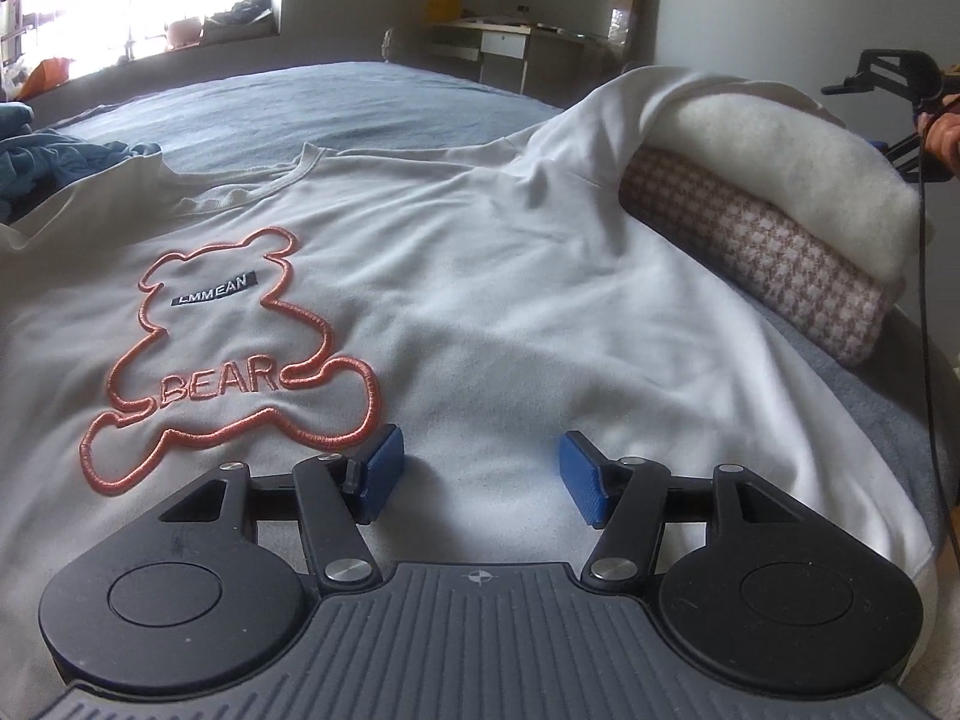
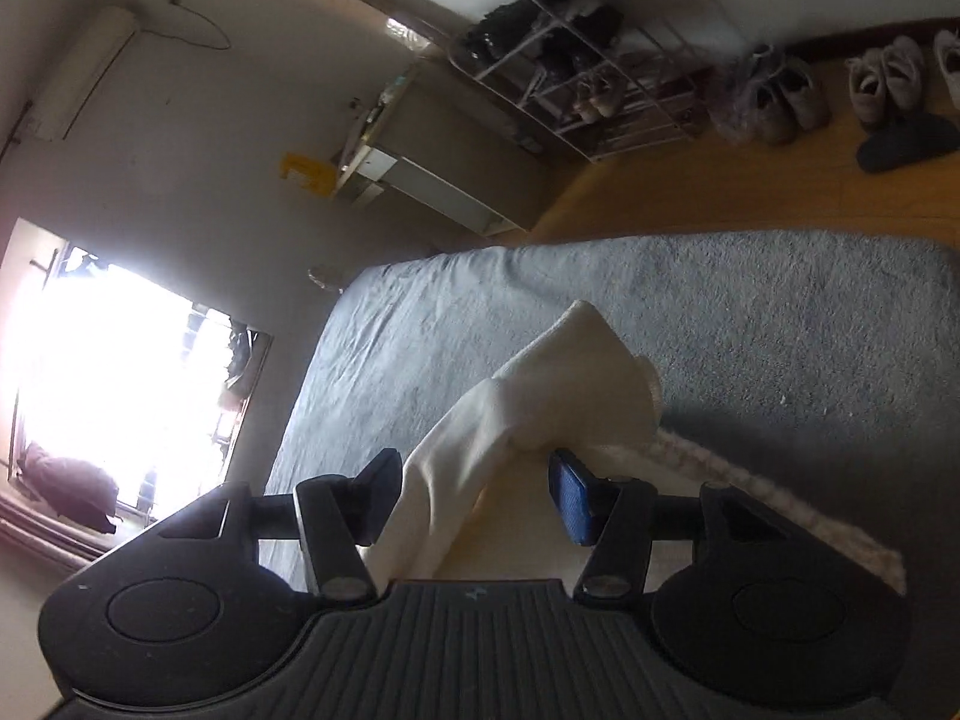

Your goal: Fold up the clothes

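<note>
A white sweatshirt (image 1: pixel 480 276) with a coral bear outline and the word BEAR (image 1: pixel 228 354) lies spread front-up on the grey bed (image 1: pixel 300 108). My left gripper (image 1: pixel 480 450) hovers open just above its lower front, with nothing between the blue pads. The shirt's right sleeve is draped up over a stack of folded clothes (image 1: pixel 780 264). In the rolled right wrist view, that white sleeve (image 2: pixel 540 384) runs between the fingers of my right gripper (image 2: pixel 474 468). It lies against one finger, the jaws stand wide apart, and the blue pad (image 2: pixel 573 495) is clear of it.
The stack holds a fluffy white piece (image 1: pixel 780 162) on a pink houndstooth one. Crumpled blue clothes (image 1: pixel 36 156) lie at the bed's far left. A desk (image 1: pixel 498 42) stands beyond the bed. A shoe rack (image 2: pixel 588 78) and shoes (image 2: pixel 882 84) are on the wooden floor.
</note>
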`<state>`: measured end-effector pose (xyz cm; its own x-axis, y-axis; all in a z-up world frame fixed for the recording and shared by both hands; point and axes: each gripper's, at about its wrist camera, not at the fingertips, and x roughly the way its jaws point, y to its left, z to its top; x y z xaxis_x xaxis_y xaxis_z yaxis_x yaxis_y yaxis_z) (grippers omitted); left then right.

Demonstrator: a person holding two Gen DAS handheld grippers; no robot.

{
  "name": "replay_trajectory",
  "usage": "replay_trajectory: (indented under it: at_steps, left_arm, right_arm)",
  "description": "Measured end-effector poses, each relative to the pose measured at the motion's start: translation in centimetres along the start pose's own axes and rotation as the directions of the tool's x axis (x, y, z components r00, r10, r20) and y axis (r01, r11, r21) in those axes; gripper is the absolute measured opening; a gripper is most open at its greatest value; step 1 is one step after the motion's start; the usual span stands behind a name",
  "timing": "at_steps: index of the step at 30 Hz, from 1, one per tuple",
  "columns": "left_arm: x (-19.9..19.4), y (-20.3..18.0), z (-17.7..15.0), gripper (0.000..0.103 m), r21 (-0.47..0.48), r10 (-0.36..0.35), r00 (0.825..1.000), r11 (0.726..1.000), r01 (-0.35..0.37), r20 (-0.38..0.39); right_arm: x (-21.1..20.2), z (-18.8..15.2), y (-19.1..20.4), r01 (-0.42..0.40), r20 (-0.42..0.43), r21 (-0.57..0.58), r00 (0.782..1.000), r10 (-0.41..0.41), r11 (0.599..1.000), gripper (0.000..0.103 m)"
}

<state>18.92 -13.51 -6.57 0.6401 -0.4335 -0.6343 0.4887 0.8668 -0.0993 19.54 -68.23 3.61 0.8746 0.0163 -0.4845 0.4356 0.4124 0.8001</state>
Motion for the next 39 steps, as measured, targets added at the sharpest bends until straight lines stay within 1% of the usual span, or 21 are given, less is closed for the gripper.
replay_trajectory:
  at_steps: [3, 4, 6, 8, 9, 10, 13, 15, 17, 18, 20, 21, 24, 27, 30, 33, 34, 35, 36, 37, 39]
  left_arm:
    - [0.0, 0.0, 0.0, 0.058, -0.005, 0.0, 1.0, 1.0, 0.0, 0.001]
    - [0.0, 0.0, -0.1, 0.058, -0.006, -0.002, 1.0, 1.0, 0.002, 0.003]
    - [-0.1, 0.1, -0.1, 0.058, -0.011, -0.009, 1.0, 1.0, 0.01, 0.005]
    - [-0.1, 0.3, -0.2, 0.058, -0.017, -0.019, 1.0, 1.0, 0.019, 0.008]
    - [-0.1, 0.4, -0.2, 0.058, -0.019, -0.024, 1.0, 1.0, 0.024, 0.009]
    - [-0.1, 0.5, -0.2, 0.059, -0.021, -0.029, 1.0, 0.999, 0.029, 0.009]
    - [-0.3, 1.0, -0.2, 0.059, -0.047, -0.047, 0.999, 0.998, 0.048, 0.013]
    - [-0.6, 1.6, -0.1, 0.059, -0.084, -0.063, 0.998, 0.994, 0.064, 0.017]
    - [-1.2, 2.6, -0.2, 0.059, -0.14, -0.076, 0.997, 0.987, 0.079, 0.027]
    - [-1.6, 3.1, -0.3, 0.059, -0.168, -0.082, 0.996, 0.982, 0.086, 0.031]
    - [-2.3, 4.3, -0.5, 0.059, -0.224, -0.092, 0.995, 0.969, 0.1, 0.043]
    - [-3.0, 5.1, -0.8, 0.059, -0.256, -0.09, 0.994, 0.962, 0.101, 0.054]
    - [-5.4, 8.0, -2.3, 0.059, -0.36, -0.066, 0.994, 0.928, 0.093, 0.087]
    - [-8.3, 10.8, -3.9, 0.059, -0.437, -0.015, 0.993, 0.897, 0.066, 0.121]
    - [-11.0, 13.8, -5.4, 0.059, -0.498, 0.051, 0.99, 0.867, 0.023, 0.135]
    - [-13.4, 16.3, -6.9, 0.059, -0.554, 0.115, 0.983, 0.833, -0.019, 0.14]
    - [-14.1, 17.0, -7.3, 0.059, -0.57, 0.134, 0.981, 0.821, -0.033, 0.137]
    - [-14.8, 17.6, -7.7, 0.059, -0.584, 0.151, 0.979, 0.811, -0.045, 0.134]
    - [-15.3, 17.9, -7.9, 0.059, -0.589, 0.16, 0.978, 0.807, -0.05, 0.135]
    - [-15.8, 18.2, -8.2, 0.059, -0.593, 0.168, 0.976, 0.803, -0.056, 0.136]
    - [-16.5, 18.5, -8.4, 0.059, -0.592, 0.176, 0.974, 0.804, -0.058, 0.145]
  right_arm:
    - [2.1, 0.8, -0.6, 0.033, -0.022, 0.042, 0.999, -0.032, 0.999, 0.057]
    - [2.5, 0.9, -1.1, 0.022, -0.02, 0.066, 1.0, -0.021, 0.998, 0.057]
    - [2.8, 1.1, -1.5, 0.001, -0.003, 0.083, 1.0, -0.001, 0.997, 0.052]
    - [2.5, 1.1, -1.4, -0.027, 0.022, 0.075, 0.999, 0.026, 0.997, 0.029]
    - [2.3, 1.0, -1.2, -0.044, 0.034, 0.071, 0.999, 0.042, 0.996, 0.024]
    - [2.0, 1.0, -0.9, -0.06, 0.046, 0.063, 0.997, 0.057, 0.996, 0.016]
    - [0.7, 0.7, 1.6, -0.102, 0.094, -0.021, 0.99, 0.103, 0.995, 0.014]
    - [-0.4, 0.0, 4.0, -0.147, 0.111, -0.1, 0.981, 0.158, 0.984, 0.014]
    - [-1.6, -1.2, 7.3, -0.203, 0.096, -0.201, 0.97, 0.226, 0.958, 0.014]
    - [-2.1, -2.3, 9.1, -0.224, 0.076, -0.26, 0.965, 0.252, 0.939, 0.014]
    - [-3.2, -4.6, 12.6, -0.266, 0.032, -0.372, 0.954, 0.299, 0.889, 0.014]
    - [-3.5, -6.1, 14.4, -0.287, 0.002, -0.427, 0.948, 0.319, 0.858, 0.014]
    - [-4.6, -11.4, 19.1, -0.352, -0.095, -0.577, 0.925, 0.367, 0.737, 0.014]
    - [-4.9, -17.7, 22.4, -0.428, -0.219, -0.665, 0.895, 0.388, 0.612, 0.014]
    - [-4.1, -24.9, 23.5, -0.49, -0.356, -0.729, 0.868, 0.346, 0.479, 0.014]
    - [-2.5, -33.5, 22.7, -0.495, -0.44, -0.811, 0.868, 0.231, 0.312, 0.019]
    - [-2.0, -36.4, 22.0, -0.5, -0.466, -0.826, 0.866, 0.182, 0.259, 0.028]
    - [-1.4, -39.1, 21.2, -0.516, -0.499, -0.826, 0.857, 0.13, 0.227, 0.044]
    - [-0.9, -41.3, 20.2, -0.538, -0.532, -0.817, 0.842, 0.084, 0.208, 0.047]
    - [-0.8, -42.9, 19.3, -0.555, -0.558, -0.807, 0.828, 0.049, 0.201, 0.051]
    - [-2.2, -44.0, 17.6, -0.572, -0.582, -0.788, 0.812, 0.027, 0.228, 0.051]
